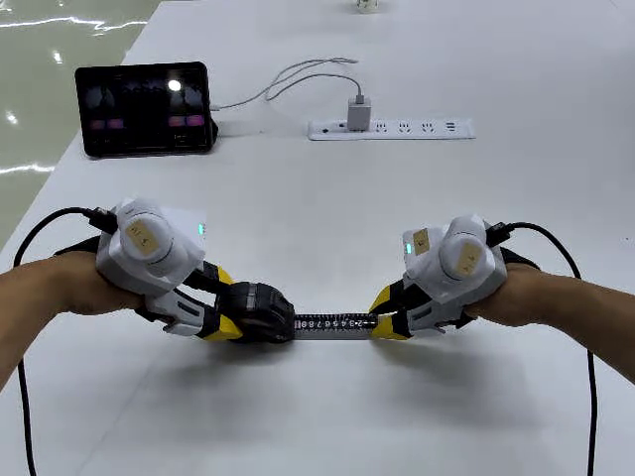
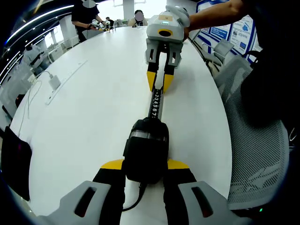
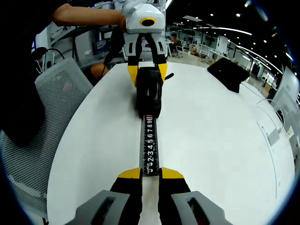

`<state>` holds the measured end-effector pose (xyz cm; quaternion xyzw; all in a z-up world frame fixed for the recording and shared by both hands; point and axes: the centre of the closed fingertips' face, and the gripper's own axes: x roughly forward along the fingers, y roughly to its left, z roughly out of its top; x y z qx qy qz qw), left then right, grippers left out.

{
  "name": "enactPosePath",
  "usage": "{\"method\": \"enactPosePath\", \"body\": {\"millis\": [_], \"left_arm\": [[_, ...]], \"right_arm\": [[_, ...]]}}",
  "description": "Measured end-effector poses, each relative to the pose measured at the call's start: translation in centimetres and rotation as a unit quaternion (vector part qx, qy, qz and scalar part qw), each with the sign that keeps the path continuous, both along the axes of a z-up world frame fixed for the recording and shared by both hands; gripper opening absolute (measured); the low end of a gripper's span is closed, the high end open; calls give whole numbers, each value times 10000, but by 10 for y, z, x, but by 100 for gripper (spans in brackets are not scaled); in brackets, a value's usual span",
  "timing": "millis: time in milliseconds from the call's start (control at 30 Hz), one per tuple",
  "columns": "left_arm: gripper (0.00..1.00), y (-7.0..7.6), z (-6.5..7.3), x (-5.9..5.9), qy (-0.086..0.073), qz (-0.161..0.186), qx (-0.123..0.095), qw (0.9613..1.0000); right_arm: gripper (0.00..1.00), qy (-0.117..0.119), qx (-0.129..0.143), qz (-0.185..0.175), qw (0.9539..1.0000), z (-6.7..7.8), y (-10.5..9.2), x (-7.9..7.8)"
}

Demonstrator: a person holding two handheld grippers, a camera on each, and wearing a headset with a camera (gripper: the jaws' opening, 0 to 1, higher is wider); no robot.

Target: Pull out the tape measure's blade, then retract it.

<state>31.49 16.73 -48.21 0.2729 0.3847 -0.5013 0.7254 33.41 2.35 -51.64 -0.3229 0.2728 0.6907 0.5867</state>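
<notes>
Looking at the tape measure [image 1: 256,312]: it sits on the white table [image 1: 317,208] right in front of the person, body toward 9 o'clock, blade [image 1: 335,323] running out toward 3 o'clock. The left gripper [image 1: 226,303] is clamped across the body's flanks, jaws spread only to its width, which I'd say anchors it so the spring can't drag it along. The right gripper [image 1: 382,317] has its jaws pinched almost together on the blade's free end, lined up with the tape, so any pull goes straight out of the slot rather than sideways. The two grippers face each other nose to nose. The right gripper view shows numbers up, blade flat, no twist. Only a short run of blade is out, and the grippers are near each other. My read: early in the pull or late in the retract, can't tell which. The power strip [image 1: 390,129] at 12 o'clock and the tablet [image 1: 145,108] at 10 are well apart from the work. Main risk: the tip slips and snaps back.
</notes>
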Motion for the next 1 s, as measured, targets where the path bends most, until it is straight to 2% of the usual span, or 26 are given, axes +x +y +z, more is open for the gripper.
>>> {"method": "enactPosePath", "body": {"millis": [1000], "left_arm": [[25,0,0,0,19,-23,-6,10000]], "right_arm": [[8,17,-47,-48,10000,0,-28,3]]}}
